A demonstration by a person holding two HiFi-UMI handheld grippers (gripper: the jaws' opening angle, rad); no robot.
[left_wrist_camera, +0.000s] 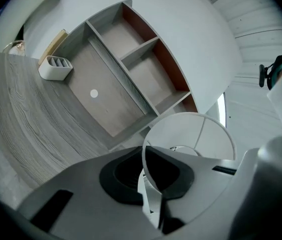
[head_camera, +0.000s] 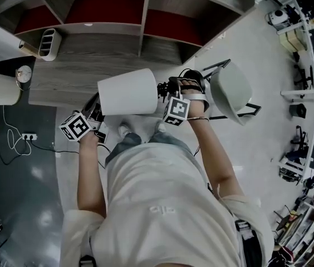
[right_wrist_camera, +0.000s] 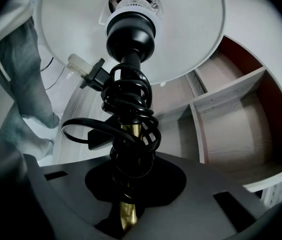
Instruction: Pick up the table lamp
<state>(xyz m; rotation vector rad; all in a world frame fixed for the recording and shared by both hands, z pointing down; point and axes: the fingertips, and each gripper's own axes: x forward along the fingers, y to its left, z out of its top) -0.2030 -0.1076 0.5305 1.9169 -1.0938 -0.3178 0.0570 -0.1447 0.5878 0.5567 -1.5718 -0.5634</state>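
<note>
Fingers of my left gripper (head_camera: pixel 90 118) and my right gripper (head_camera: pixel 171 93) carry the table lamp (head_camera: pixel 128 92) between them in the head view. The lamp lies on its side in the air in front of my body, well clear of the grey wooden tabletop (head_camera: pixel 68 79) and of the shelf unit (head_camera: pixel 107 15) behind it. A white chair (head_camera: pixel 229 90) stands just to my right.

Left gripper view: my fingers are nearly together, pinching the thin rim of the white shade (left_wrist_camera: pixel 196 134), which runs edge-on between them. The open shelf compartments show beyond.

Right gripper view: my fingers are clamped on the brass stem (right_wrist_camera: pixel 125 216), low down. A black cord (right_wrist_camera: pixel 128 119) is wound round the stem above the grip, and its plug (right_wrist_camera: pixel 93 74) sticks out to one side. The shade's underside and the black socket fill the top of the picture. I cannot see the lamp's base.

As I judge it, the pick-up itself is done, with the lamp off every surface and held at both ends. What is left is only to keep it steady, since the grip on the rim looks slight.
</note>
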